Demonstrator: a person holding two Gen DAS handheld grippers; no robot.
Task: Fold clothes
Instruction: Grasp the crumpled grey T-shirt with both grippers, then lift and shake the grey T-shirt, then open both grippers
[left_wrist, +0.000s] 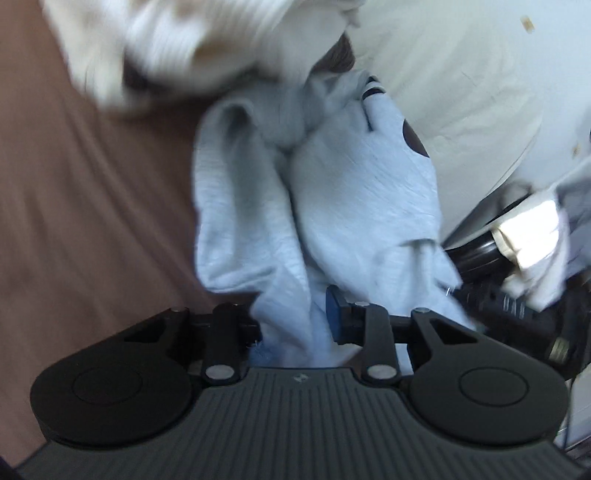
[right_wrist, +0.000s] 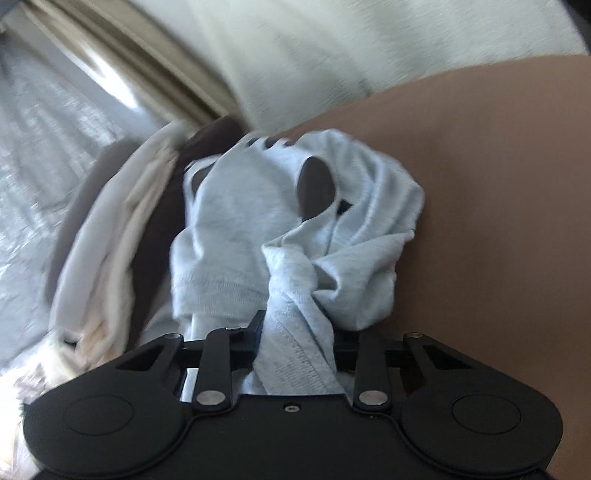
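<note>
You have a light grey garment (left_wrist: 332, 184) bunched between both grippers, its cloth rumpled and twisted, with dark printed patches showing on its upper folds. It lies on a brown surface (left_wrist: 74, 203), which could be a bed sheet or a desk cover; you cannot tell which from here, and no edge of it is plain enough to place the garment by.

Your left gripper (left_wrist: 295, 325) has a hanging fold of the grey cloth between its jaws, which stand narrow with the fabric pinched there; one blue pad (left_wrist: 334, 314) shows against the cloth. Your right gripper (right_wrist: 295, 332) is closed narrow on a twisted, rope-like strand (right_wrist: 291, 288) of the same garment (right_wrist: 251, 206), with a stitched hem running down between its jaws.

Beyond the grey garment, the left wrist view shows a blurred white garment (left_wrist: 177, 44) heaped further back on the brown surface, and a cream fabric (left_wrist: 461, 92) to the right. The right wrist view shows cream-white cloth (right_wrist: 110, 229) just beside the grey garment on its left, and a pale textured surface (right_wrist: 48, 129) further left.
</note>
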